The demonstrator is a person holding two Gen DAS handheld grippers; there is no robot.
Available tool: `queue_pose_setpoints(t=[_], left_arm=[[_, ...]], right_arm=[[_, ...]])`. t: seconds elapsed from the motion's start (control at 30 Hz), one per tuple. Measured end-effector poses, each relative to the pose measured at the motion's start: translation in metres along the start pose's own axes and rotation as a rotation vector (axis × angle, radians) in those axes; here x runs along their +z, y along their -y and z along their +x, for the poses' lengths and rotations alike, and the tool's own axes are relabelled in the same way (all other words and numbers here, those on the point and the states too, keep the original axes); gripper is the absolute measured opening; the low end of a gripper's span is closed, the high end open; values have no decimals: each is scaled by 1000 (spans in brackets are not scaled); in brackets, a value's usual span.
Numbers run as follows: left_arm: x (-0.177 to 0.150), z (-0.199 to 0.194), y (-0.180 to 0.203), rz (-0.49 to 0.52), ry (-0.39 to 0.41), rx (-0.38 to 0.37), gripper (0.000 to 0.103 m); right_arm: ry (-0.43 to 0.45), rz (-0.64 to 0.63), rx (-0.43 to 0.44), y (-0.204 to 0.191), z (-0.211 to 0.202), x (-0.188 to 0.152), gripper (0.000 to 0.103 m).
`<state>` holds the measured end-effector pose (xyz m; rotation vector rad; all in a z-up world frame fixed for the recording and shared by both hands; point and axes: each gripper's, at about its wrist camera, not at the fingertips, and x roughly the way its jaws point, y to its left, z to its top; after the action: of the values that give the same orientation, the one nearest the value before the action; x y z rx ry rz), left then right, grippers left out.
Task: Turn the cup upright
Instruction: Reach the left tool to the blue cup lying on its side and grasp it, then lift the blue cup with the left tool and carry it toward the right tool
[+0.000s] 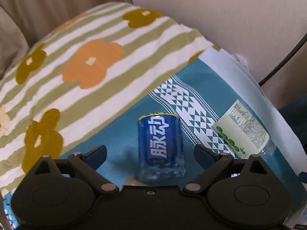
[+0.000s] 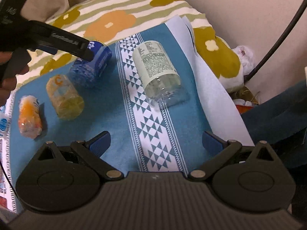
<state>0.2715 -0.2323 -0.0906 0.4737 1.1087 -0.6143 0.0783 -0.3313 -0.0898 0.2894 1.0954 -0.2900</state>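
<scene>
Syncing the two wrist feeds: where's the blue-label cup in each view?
Left wrist: blue-label cup low centre, between the open fingers of the left gripper.
Right wrist: same cup upper left, lying on its side, its top partly hidden by the left gripper; far from the open right gripper.
Shared landmark: the white triangle-pattern band on the blue cloth, just right of the cup.

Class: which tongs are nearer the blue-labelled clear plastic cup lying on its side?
Left. The left tongs straddle the blue-labelled clear plastic cup, open; the right tongs hover well apart from it, open.
</scene>
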Motion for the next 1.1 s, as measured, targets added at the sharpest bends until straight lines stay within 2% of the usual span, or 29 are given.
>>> queue_pose_setpoints(t=[0.27, 0.43, 0.77, 1.1], left_arm=[[0, 33, 4, 21, -78, -33, 88], [-2, 42, 4, 19, -101, -55, 70], [-4, 30, 9, 5, -55, -78, 69], [-18, -20, 24, -49, 29, -60, 69]], right_arm=[[-49, 26, -11, 0, 18, 3, 103], [-55, 48, 8, 3, 22, 2, 103], [-45, 63, 27, 8, 18, 2, 103], [-4, 45, 57, 17, -7, 0, 103]])
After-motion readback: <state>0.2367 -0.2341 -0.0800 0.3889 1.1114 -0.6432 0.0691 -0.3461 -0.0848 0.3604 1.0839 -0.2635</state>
